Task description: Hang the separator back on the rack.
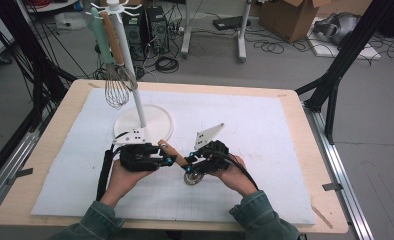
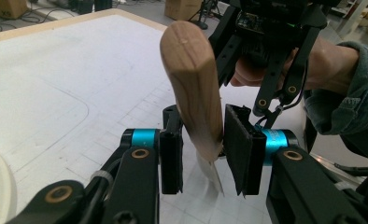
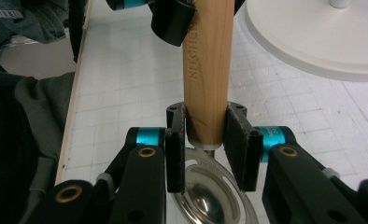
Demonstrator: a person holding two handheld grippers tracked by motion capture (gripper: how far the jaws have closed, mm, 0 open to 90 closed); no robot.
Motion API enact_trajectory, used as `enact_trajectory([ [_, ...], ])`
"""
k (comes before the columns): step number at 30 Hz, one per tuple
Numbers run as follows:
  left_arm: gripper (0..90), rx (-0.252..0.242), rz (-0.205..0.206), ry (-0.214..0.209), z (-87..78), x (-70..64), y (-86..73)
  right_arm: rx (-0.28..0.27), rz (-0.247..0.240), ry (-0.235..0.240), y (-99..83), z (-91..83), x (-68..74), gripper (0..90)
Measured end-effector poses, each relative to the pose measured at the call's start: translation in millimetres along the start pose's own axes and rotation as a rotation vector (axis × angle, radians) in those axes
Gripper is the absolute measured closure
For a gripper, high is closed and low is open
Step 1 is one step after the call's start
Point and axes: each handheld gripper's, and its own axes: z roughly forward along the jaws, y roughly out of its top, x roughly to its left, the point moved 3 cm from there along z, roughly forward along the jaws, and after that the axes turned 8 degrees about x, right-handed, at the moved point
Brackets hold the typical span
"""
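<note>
A pizza cutter with a wooden handle [image 1: 174, 153] and a round steel wheel [image 1: 193, 178] is held just above the white mat [image 1: 280, 135], handle end tilted up to the left. My left gripper [image 1: 168, 160] [image 2: 203, 154] is shut on the handle [image 2: 196, 98] around its middle. My right gripper [image 1: 190, 159] [image 3: 206, 149] is shut on the handle [image 3: 208, 79] at its lower end, right above the wheel [image 3: 210, 196]. The two grippers face each other, jaws almost touching.
A white rack [image 1: 144, 122] with a round base and upright pole stands just behind my left hand. A wire whisk [image 1: 116, 87] and a green-handled utensil [image 1: 101, 35] hang from it. The wooden table edge [image 1: 305, 112] frames the mat.
</note>
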Motion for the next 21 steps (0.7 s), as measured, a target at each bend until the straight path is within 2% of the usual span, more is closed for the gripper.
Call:
enact_trajectory([
  [9,70.5,0.001,0.018,-0.043,-3.0,-5.2,9.3,-0.014,-0.018,0.005,4.4,-1.4,6.6,70.8],
  [13,71.4,0.014,0.043,-0.046,-4.7,-8.4,11.9,-0.021,-0.028,0.006,5.8,-2.1,8.4,70.5],
  [21,71.9,0.042,0.081,-0.056,-5.8,-12.3,15.7,-0.031,-0.029,0.067,5.9,3.4,7.7,67.9],
])
